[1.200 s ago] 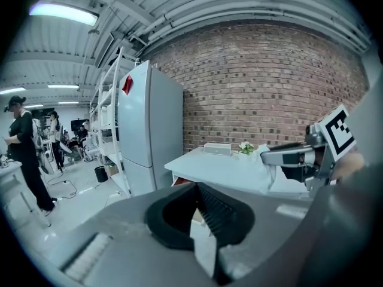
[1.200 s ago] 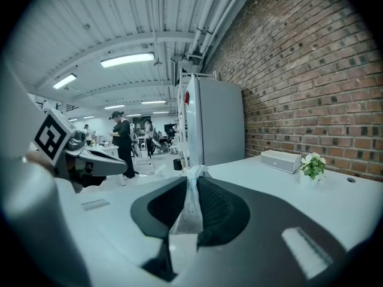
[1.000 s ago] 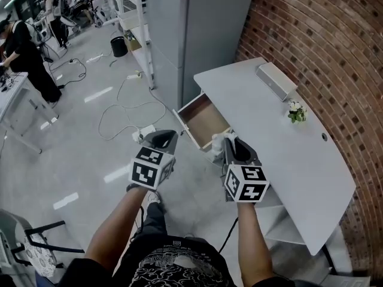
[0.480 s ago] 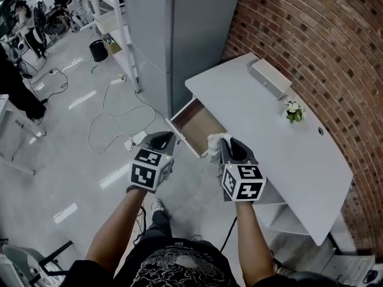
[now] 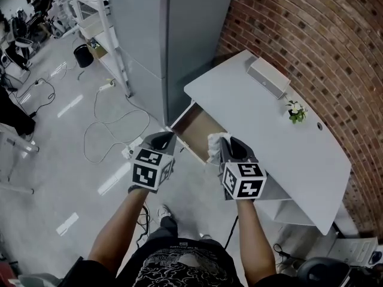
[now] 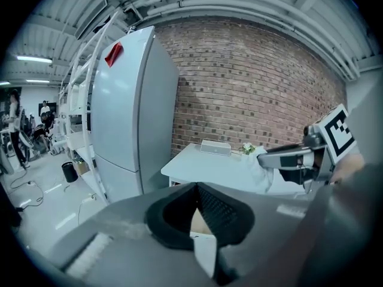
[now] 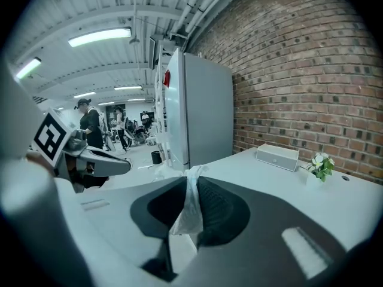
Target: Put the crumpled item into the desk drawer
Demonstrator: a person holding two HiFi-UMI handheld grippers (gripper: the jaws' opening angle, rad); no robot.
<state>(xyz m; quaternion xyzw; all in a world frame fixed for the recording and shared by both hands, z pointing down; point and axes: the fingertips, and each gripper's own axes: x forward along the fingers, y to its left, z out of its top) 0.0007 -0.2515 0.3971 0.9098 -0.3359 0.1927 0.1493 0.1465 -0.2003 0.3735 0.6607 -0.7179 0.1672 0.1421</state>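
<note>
The crumpled white item (image 5: pixel 214 145) (image 7: pixel 188 205) is pinched between the jaws of my right gripper (image 5: pixel 224 143) (image 7: pixel 191 181), which is shut on it. It hangs just above the front right corner of the open desk drawer (image 5: pixel 196 129), whose wooden bottom shows bare. The white desk (image 5: pixel 281 142) runs along the brick wall. My left gripper (image 5: pixel 160 141) (image 6: pixel 195 187) is held level with the right one, to the left of the drawer front, jaws shut with nothing in them. In the left gripper view the right gripper (image 6: pixel 290 158) shows at the right edge.
A grey box (image 5: pixel 268 78) and a small potted plant (image 5: pixel 294 110) stand on the desk's far side. A tall grey cabinet (image 5: pixel 173 34) stands just behind the drawer. Cables (image 5: pixel 105 121) lie on the floor at left, with shelving (image 5: pixel 90 17) beyond.
The view has closed in on the desk. Both grippers have come nearer the drawer, and the crumpled item now hangs at its front corner. Neither grip has changed.
</note>
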